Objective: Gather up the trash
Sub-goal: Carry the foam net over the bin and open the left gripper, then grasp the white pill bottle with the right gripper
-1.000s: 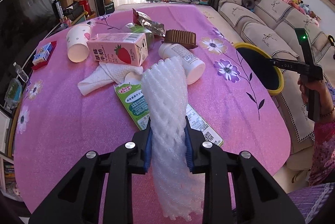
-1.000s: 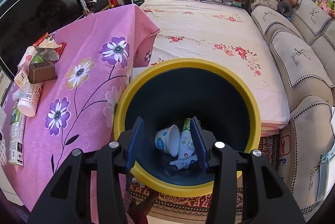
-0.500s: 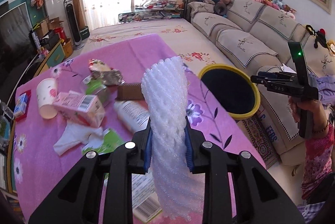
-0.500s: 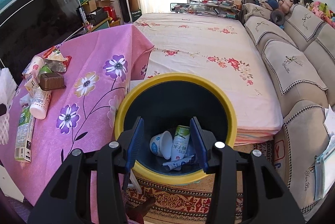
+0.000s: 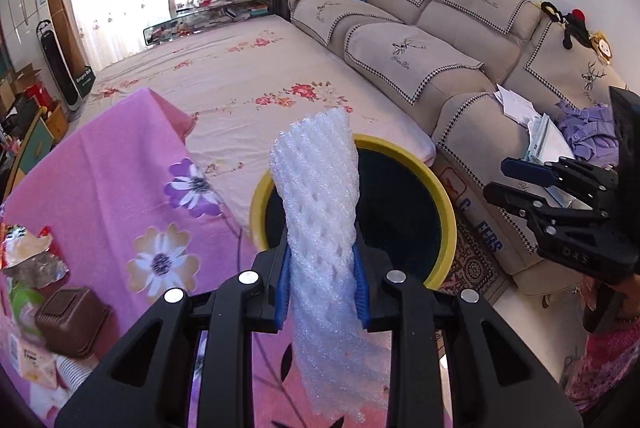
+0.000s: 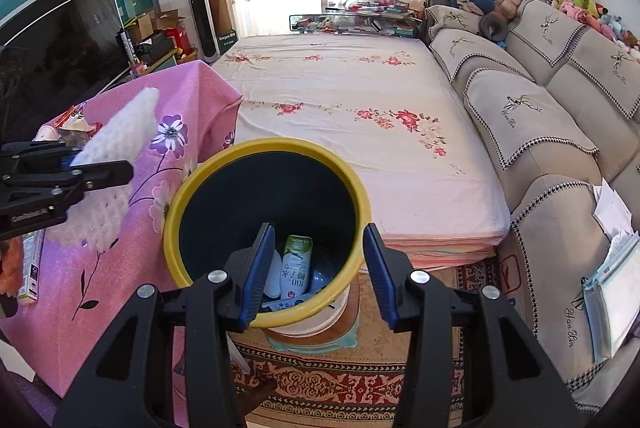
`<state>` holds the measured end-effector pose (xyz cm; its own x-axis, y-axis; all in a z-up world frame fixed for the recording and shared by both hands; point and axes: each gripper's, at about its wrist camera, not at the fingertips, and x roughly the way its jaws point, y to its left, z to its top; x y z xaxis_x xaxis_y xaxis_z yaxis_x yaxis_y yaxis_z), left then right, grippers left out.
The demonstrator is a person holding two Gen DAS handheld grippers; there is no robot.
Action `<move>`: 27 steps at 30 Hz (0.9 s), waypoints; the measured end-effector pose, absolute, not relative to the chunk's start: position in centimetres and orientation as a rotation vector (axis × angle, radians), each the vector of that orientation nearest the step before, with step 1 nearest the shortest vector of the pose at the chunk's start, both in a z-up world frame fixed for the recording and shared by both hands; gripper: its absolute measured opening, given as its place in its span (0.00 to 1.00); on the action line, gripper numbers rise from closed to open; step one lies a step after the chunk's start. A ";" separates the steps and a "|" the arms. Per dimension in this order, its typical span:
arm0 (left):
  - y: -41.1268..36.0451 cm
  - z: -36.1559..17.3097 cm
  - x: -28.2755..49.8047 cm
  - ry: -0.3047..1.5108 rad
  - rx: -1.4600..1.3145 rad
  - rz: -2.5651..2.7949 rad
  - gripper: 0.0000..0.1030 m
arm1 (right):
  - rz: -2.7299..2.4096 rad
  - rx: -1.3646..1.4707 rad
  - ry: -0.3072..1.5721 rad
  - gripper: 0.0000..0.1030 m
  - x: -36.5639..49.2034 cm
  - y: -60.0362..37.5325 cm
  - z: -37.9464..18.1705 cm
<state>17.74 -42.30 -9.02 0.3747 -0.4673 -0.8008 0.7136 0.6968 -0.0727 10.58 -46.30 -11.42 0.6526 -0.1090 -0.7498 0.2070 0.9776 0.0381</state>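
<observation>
Your left gripper (image 5: pixel 322 284) clamps a white foam fruit net (image 5: pixel 320 195) at its middle, the blue fingers (image 5: pixel 282 292) pressed narrow against both sides so the mesh stands up between them and trails out below. From the left wrist view, the net's upper end sits in front of the yellow-rimmed trash bin (image 5: pixel 442 195), which stands on the floor just beside the pink flowered surface (image 5: pixel 120 163). Your right gripper (image 6: pixel 316 268) hangs over the same bin (image 6: pixel 224 163) with its fingers (image 6: pixel 258 268) parted about halfway and nothing between them. Down inside the bin lie a green-and-white drink carton (image 6: pixel 297 264) and what looks like a white cup, partly hidden behind the finger. More litter waits at the surface's left edge: a brown plastic tray (image 5: pixel 72 320) and a crumpled foil wrapper (image 5: pixel 32 260). A bed with a floral sheet (image 6: pixel 360 99) and a beige sofa (image 6: pixel 552 131) fill the room behind.
</observation>
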 end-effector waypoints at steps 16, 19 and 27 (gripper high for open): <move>-49.7 -14.6 22.0 0.970 0.365 -0.698 0.59 | -0.216 0.166 0.842 0.46 9.1 -49.1 -12.3; -49.3 -13.9 21.7 0.975 0.350 -0.710 0.66 | -0.213 0.164 0.844 0.46 9.1 -49.0 -12.3; -45.8 -8.8 19.0 0.899 0.308 -0.750 0.78 | -0.203 0.152 0.839 0.46 9.3 -48.0 -11.8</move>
<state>19.03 -45.82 -8.81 0.3942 -0.4574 -0.7971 0.7020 0.7096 -0.0600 9.34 -48.04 -11.77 0.6508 -0.1185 -0.7499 0.2379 0.9698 0.0532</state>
